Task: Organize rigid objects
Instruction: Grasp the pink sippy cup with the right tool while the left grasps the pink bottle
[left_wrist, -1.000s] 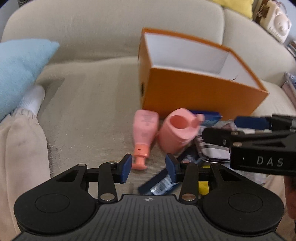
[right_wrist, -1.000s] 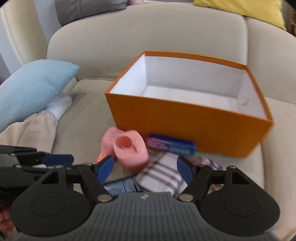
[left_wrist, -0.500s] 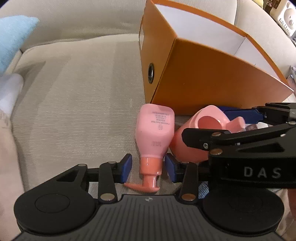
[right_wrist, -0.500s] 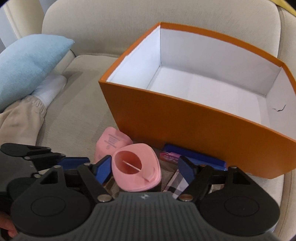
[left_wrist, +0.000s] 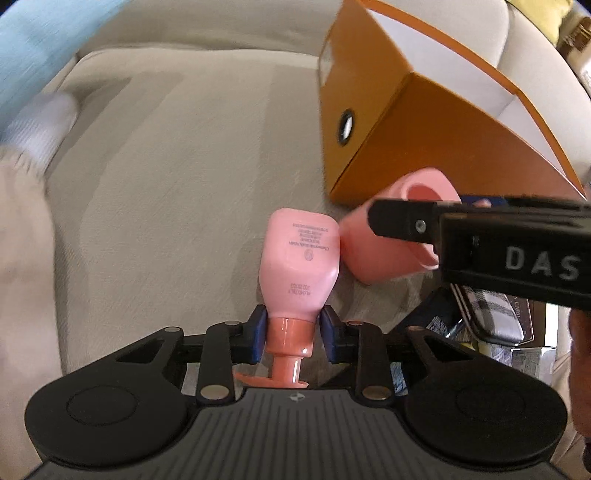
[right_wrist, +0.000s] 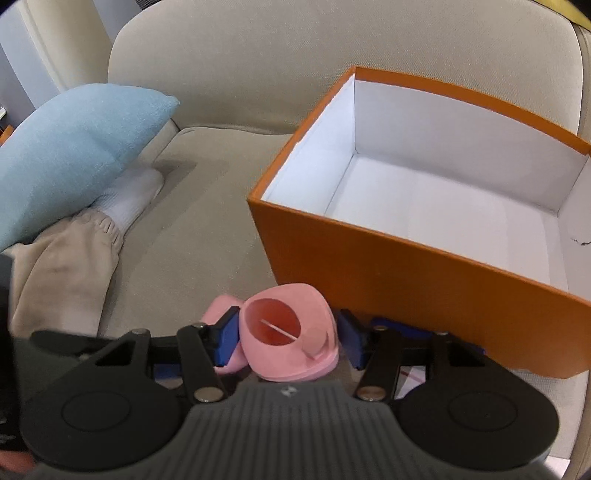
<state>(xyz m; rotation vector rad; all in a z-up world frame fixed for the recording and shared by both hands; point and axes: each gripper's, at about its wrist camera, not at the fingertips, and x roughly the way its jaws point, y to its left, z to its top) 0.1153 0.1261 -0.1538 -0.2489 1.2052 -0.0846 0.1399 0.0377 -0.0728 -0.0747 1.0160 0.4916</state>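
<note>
A pink pump bottle (left_wrist: 299, 258) lies on the beige sofa seat, base toward the orange box (left_wrist: 424, 147). My left gripper (left_wrist: 293, 334) straddles its orange collar. Its jaws are closing, and both blue pads touch the collar and shoulder. A pink cup (right_wrist: 288, 339) lies tilted beside the bottle (right_wrist: 221, 308), mouth up toward the camera. My right gripper (right_wrist: 288, 332) is closing around the cup. The left pad is against the cup's side and a slim gap shows at the right pad. In the left wrist view the right gripper's finger (left_wrist: 406, 221) crosses the cup (left_wrist: 373, 254). The box (right_wrist: 369, 266) is open and white inside, with nothing in it.
A blue cushion (right_wrist: 74, 147) leans at the left. A person's leg in beige trousers and a white sock (right_wrist: 125, 199) rests on the seat. A plaid wallet (left_wrist: 484, 314) and blue packets (right_wrist: 399, 328) lie before the box. The sofa back rises behind.
Both grippers came down and forward onto the pile. The left jaws narrowed around the bottle's collar. The right jaws narrowed around the pink cup, which now lies between them.
</note>
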